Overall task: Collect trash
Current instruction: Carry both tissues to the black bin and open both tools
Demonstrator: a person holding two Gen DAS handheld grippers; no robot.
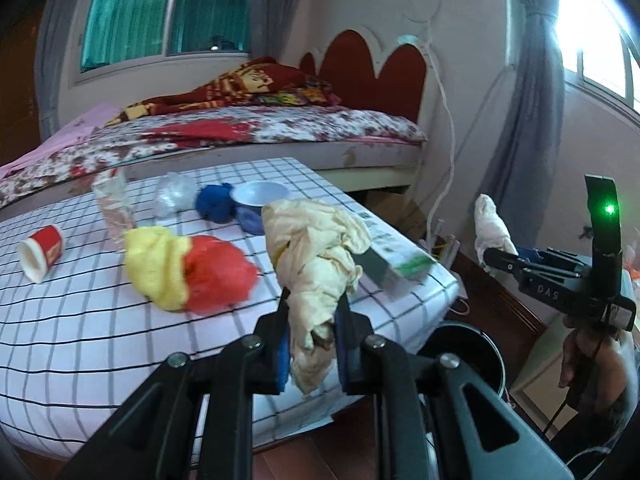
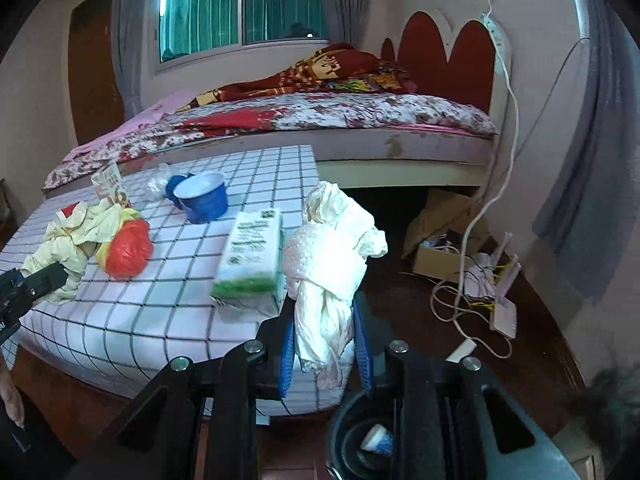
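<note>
My left gripper is shut on a crumpled cream tissue above the checked table's right part. To the right, my right gripper grips a white tissue. In the right wrist view the right gripper is shut on that white tissue, just past the table's corner. Below it stands a black bin with a paper cup inside. The left gripper shows at the left edge with the cream tissue.
On the table lie a red paper cup, a clear wrapper, a yellow wad, a red wad, a blue bowl and a green-white carton. A bed stands behind. Cables and a cardboard box lie on the floor.
</note>
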